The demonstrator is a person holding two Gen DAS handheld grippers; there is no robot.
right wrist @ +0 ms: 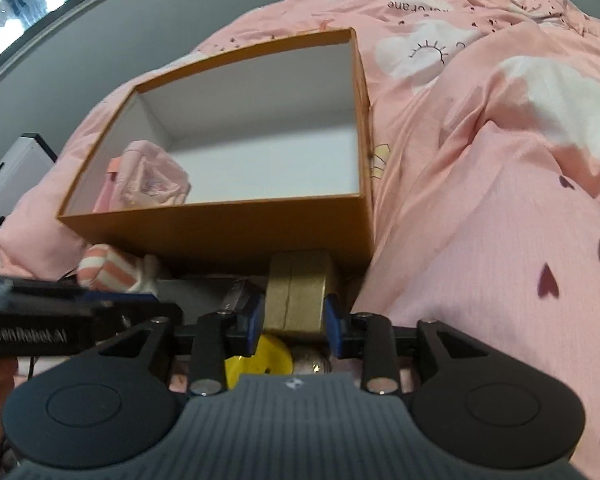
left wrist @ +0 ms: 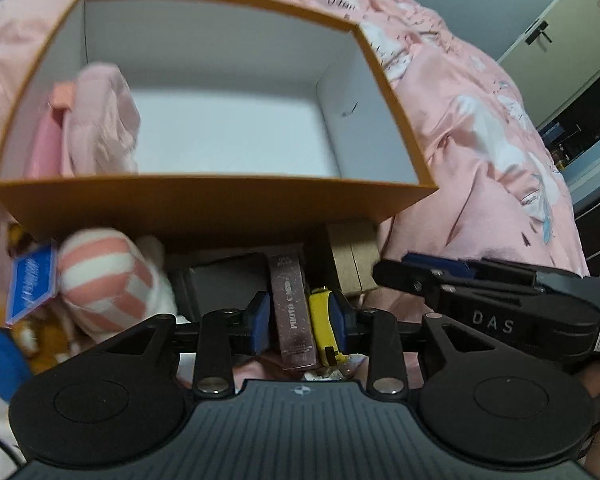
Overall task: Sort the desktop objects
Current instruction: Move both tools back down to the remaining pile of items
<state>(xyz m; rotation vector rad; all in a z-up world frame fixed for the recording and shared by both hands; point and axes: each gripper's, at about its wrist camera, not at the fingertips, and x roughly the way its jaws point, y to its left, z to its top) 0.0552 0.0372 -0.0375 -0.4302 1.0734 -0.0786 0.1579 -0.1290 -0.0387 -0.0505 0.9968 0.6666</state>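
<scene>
Gold box [right wrist: 298, 294]: small, matte gold, seam down its front face. Pinched between the blue pads of the right tool [right wrist: 293, 326], both pads flat against its sides. Position: at 6 o'clock of the orange box, just below its near wall. In the left wrist view the same gold box [left wrist: 352, 258] sits at 1 o'clock of the left tool.

Pink glitter tube [left wrist: 292, 312]: slim, rectangular, printed lettering along its length. Lies between the pads of the left tool [left wrist: 300, 320], side by side with a yellow item [left wrist: 322, 320]. The pads are pressed onto the pair, left pad on the tube, right pad on the yellow item.

Orange box [left wrist: 204, 208]: large, open top, white inside. Rests on the bed, at 12 o'clock of both tools. Contents: crumpled pale pink pouch [left wrist: 100, 120] with a pink item beside it, in the left near corner.

Striped plush [left wrist: 104, 276]: pink and white, at 10 o'clock of the left tool, touching the orange box's near wall. Blue tag [left wrist: 32, 286] just to its left.

Dark flat case [left wrist: 220, 280]: under the tube, at 11 o'clock of the left tool.

Bedding [right wrist: 480, 160]: pink quilt with white cloud and heart prints, surrounding everything.
</scene>
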